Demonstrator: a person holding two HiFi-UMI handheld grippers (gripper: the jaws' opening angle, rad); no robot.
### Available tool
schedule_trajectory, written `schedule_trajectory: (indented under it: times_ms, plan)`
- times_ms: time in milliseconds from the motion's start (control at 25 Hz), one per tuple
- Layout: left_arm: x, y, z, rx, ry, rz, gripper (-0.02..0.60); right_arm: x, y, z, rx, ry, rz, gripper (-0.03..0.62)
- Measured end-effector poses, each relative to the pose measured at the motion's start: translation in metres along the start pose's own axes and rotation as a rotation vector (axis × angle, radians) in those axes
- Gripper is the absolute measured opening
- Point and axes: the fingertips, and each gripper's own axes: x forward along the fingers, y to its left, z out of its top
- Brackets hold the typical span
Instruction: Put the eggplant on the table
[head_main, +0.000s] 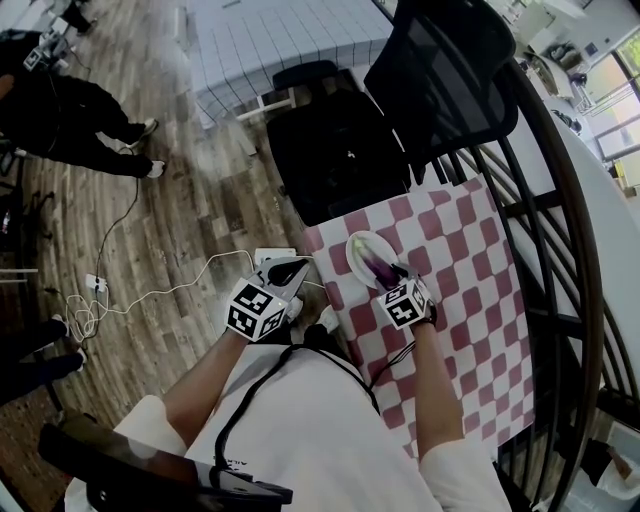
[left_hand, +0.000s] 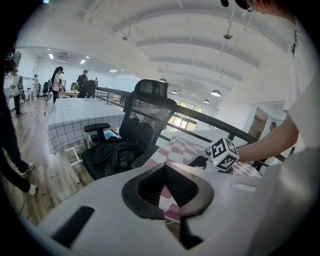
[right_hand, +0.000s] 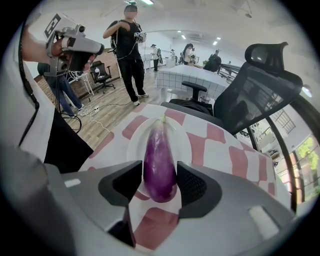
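head view, l to r. wood floor (head_main: 180, 210) w/ a white cable (head_main: 160, 292). left gripper (left_hand: 165, 167) sits just off the table's left edge: jaws together at the tips, nothing in them, only cloth seen beyond. black chair (head_main: 340, 150) stands at the table's far end.

centre: white plate (right_hand: 133, 146) on the checked table (head_main: 470, 300). the eggplant (right_hand: 160, 150) lies lengthwise on the plate, stem end away from the person.

right gripper (right_hand: 160, 175) points steeply down over the plate's near side. its jaws are spread wide and sit astride the eggplant's rounded near end, one pad close by each flank. no squeeze shows, so it reads as open w/ the eggplant between the jaws, not gripped. whether a pad grazes the skin can't be told.

progress (est.): early. approach and alignment look done. the eggplant rests on the plate, not yet lifted. left to do: close on it, lift, carry it clear of the plate, set it on bare cloth, let go. free cloth lies right of and nearer than the plate.
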Motion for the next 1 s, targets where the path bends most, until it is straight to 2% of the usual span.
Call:
schedule_trajectory:
  times_ms: [240, 1000]
  plan:
    - [-0.001, -0.001, 0.001, 0.000, -0.005, -0.010, 0.006, -0.003, 0.002, -0.001, 0.014, -0.003, -0.006, 0.250]
    - [-0.005, -0.006, 0.013, 0.047, -0.014, -0.088, 0.006, -0.031, 0.001, 0.007, 0.117, -0.061, -0.097, 0.249]
